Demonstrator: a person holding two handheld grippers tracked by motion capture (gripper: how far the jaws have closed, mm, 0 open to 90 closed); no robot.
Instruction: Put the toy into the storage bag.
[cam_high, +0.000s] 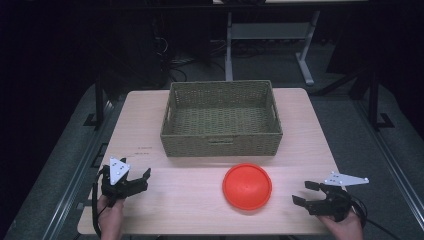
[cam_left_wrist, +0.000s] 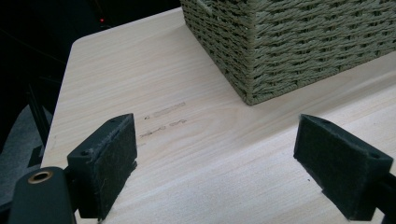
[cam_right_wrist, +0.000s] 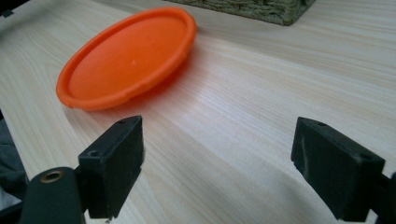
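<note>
A pale wooden table (cam_high: 150, 130) lies in front of you, rounded at its corners, with dark floor beyond every edge. Toward the far middle of it stands a rectangular woven basket (cam_high: 221, 120), olive green, open on top and holding nothing, its near wall running across your view. Just in front of that wall, slightly right of centre, an orange plastic plate (cam_high: 247, 186) lies flat on the wood, close to the basket but apart from it. Your left gripper (cam_high: 140, 179) hovers low near the front left corner, jaws spread wide with nothing between them, pointed toward the basket's near left corner. Your right gripper (cam_high: 306, 193) sits near the front right corner, jaws likewise spread and holding nothing, aimed leftward at the plate, which is the thing nearest to it. The plate looks like the piece to pick up, probably for the basket. Since it lies flat, come in low with the right gripper and catch its raised rim, one jaw above and one beneath, rather than pressing down on it. There is bare wood between that gripper and the plate, so the approach is free. Lift high enough to pass over the basket's near wall, and mind the table's front edge close behind both hands.
</note>
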